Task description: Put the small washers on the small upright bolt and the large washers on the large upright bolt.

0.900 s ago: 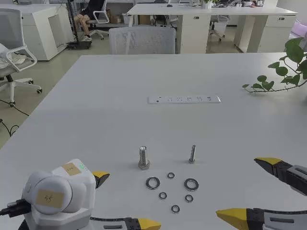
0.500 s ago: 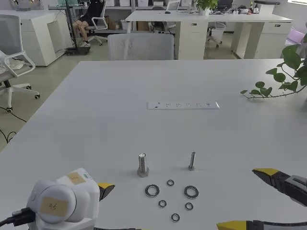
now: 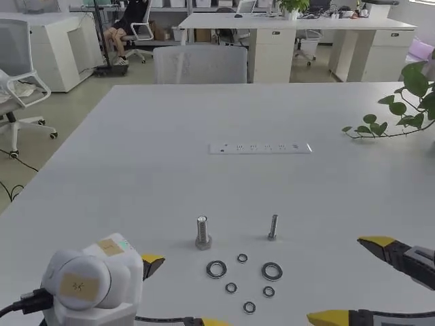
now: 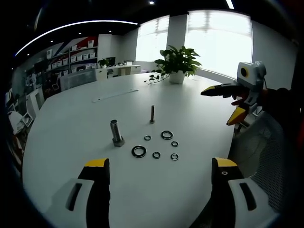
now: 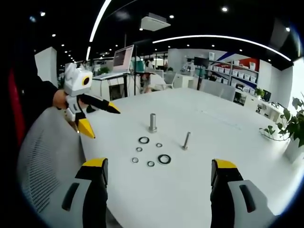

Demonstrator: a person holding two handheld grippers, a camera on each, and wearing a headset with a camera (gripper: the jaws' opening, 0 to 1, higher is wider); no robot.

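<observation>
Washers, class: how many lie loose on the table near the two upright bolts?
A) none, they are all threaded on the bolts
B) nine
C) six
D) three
C: two large washers and four small washers lie flat on the table, six in all, while the large bolt and the small bolt stand bare.

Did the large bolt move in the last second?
No. The large bolt keeps its place relative to the power strip and the small bolt; only the camera shifted.
</observation>
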